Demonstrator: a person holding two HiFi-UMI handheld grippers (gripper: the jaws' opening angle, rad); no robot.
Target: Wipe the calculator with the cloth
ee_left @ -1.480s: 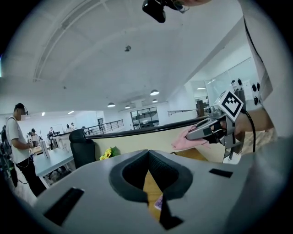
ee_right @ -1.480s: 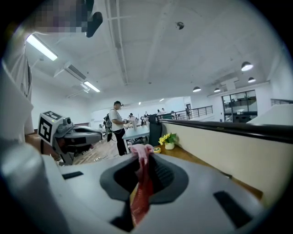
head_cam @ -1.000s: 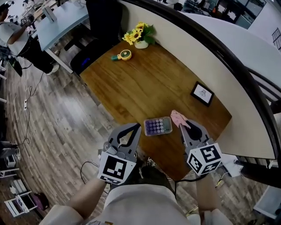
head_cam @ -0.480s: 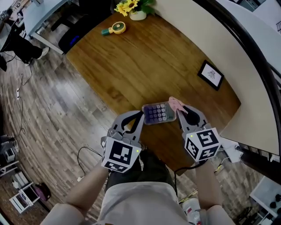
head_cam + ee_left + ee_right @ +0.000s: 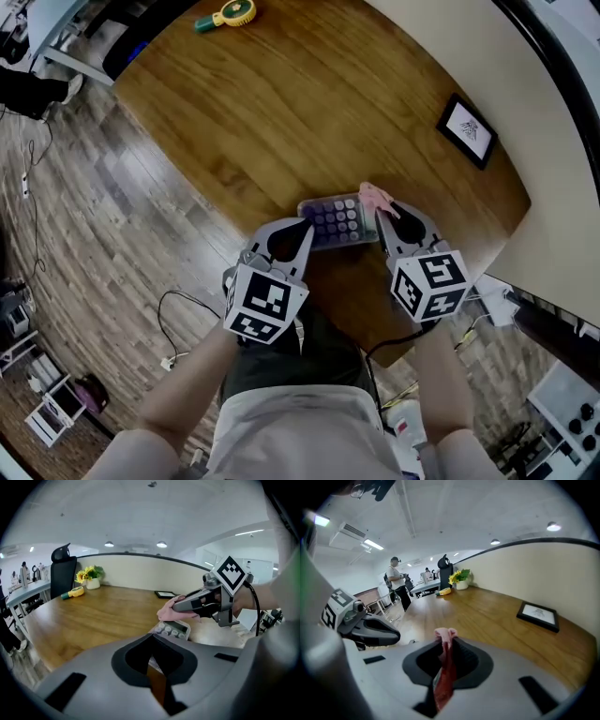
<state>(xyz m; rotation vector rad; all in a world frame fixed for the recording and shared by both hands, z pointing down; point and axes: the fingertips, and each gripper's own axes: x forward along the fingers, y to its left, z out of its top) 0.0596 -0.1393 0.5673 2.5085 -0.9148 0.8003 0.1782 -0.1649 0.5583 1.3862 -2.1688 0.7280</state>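
Nearest me, my left gripper (image 5: pixel 302 228) has its jaws drawn together with nothing between them. A second ago it hung short of the calculator (image 5: pixel 336 221); now its tips sit at the calculator's near-left end, though I cannot tell whether they touch it. My right gripper (image 5: pixel 382 214) is clamped on the pink cloth (image 5: pixel 375 196), which sticks out past the tips. It too has come forward, and the cloth now lies against the calculator's right end. The calculator lies flat, keys up, near the table's (image 5: pixel 281 122) near edge, between my two tools. I judge the approach done and the wiping stroke about to start. Farther right a small picture frame (image 5: pixel 468 130) lies flat, well apart.
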